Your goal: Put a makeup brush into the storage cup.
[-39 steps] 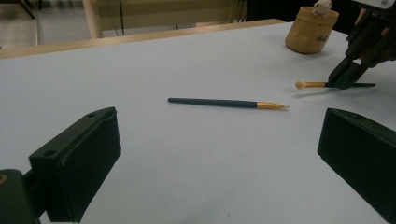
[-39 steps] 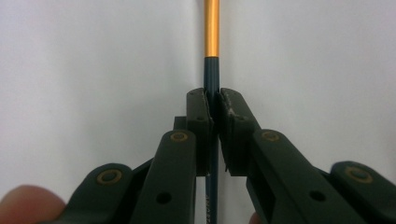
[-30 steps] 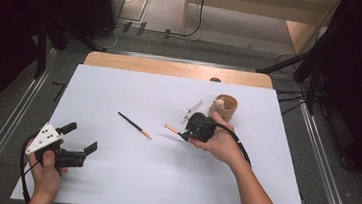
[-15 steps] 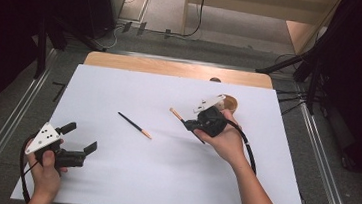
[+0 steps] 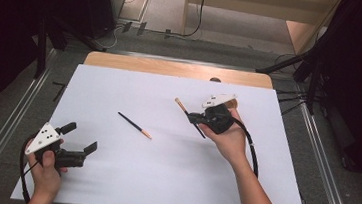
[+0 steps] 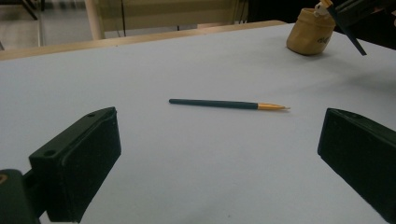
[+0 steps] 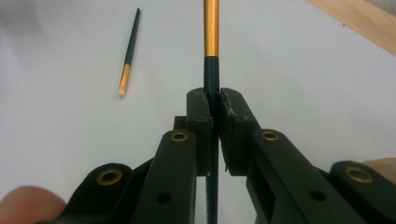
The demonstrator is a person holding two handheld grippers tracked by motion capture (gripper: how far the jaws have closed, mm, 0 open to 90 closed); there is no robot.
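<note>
Right hand (image 5: 228,136) is raised off the white table (image 5: 171,181), forearm entering from the lower right, wrist bent back so the right gripper (image 7: 215,100) points toward the table's middle. Its jaws are clamped together on a dark brush (image 7: 211,70); the gold band and tip run out past the fingertips, the handle passes back between them. In the high view this held brush (image 5: 190,118) sits tilted above the table.

Left hand (image 5: 47,167) rests low at the near left corner, left gripper (image 5: 80,137) level, jaws wide apart with nothing between them.

A second brush (image 6: 229,104) lies flat on the table, ahead of the left fingertips and well apart from them.

A tan pot (image 6: 310,33) stands just behind the right gripper. Dark marking on its side, too blurred to read.
</note>
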